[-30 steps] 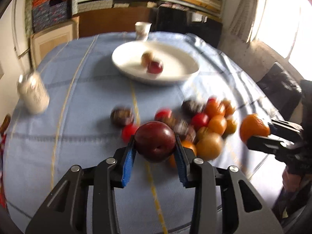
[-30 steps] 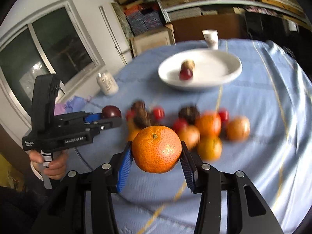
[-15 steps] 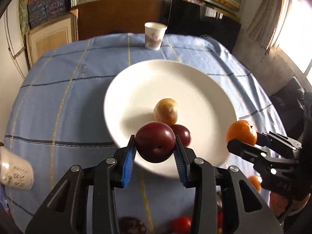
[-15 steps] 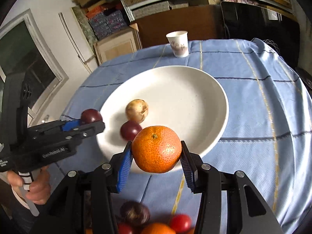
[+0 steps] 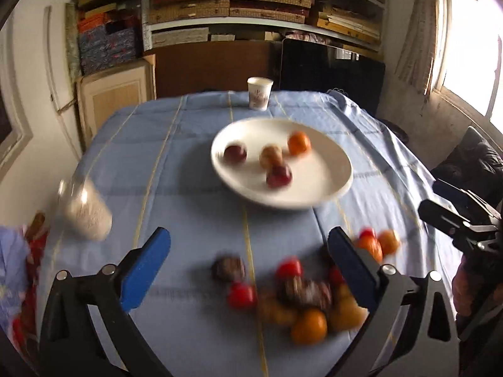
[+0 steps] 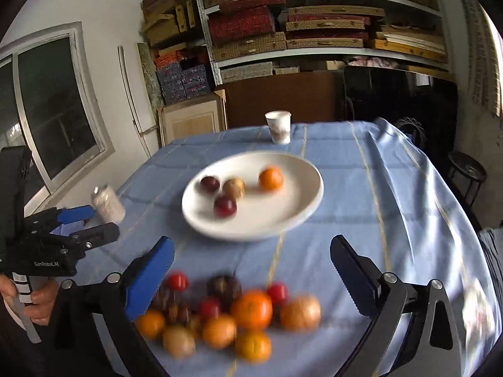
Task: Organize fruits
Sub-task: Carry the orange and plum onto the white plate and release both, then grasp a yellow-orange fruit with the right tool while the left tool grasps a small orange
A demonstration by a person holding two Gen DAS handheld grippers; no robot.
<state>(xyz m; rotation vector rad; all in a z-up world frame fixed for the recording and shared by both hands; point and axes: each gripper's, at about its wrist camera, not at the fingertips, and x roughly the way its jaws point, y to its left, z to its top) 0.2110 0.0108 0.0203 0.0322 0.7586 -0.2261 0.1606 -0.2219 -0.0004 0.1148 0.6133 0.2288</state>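
Note:
The white plate (image 5: 317,172) (image 6: 283,210) holds two dark plums (image 5: 234,154) (image 6: 210,184), a tan fruit (image 5: 271,156) (image 6: 234,188) and a mandarin (image 5: 299,143) (image 6: 271,179). My left gripper (image 5: 248,238) hangs short of the plate, above the table; its jaws are opening wide with nothing between them. My right gripper (image 6: 251,245) is likewise opening and empty, above the loose fruit pile (image 6: 226,314) (image 5: 298,298) of mandarins, small red fruits and dark ones. Each gripper also shows at the edge of the other's view, right gripper (image 5: 452,216), left gripper (image 6: 100,221).
A paper cup (image 5: 259,92) (image 6: 278,127) stands behind the plate near the far table edge. A pale jar (image 5: 85,210) (image 6: 108,204) stands at the left of the blue tablecloth. Shelves of boxes fill the back wall. A dark seat (image 5: 471,163) is at the right.
Both grippers opened and let go of their fruit. The plum and the mandarin now lie on the plate. Both grippers pulled back from over the plate toward the pile.

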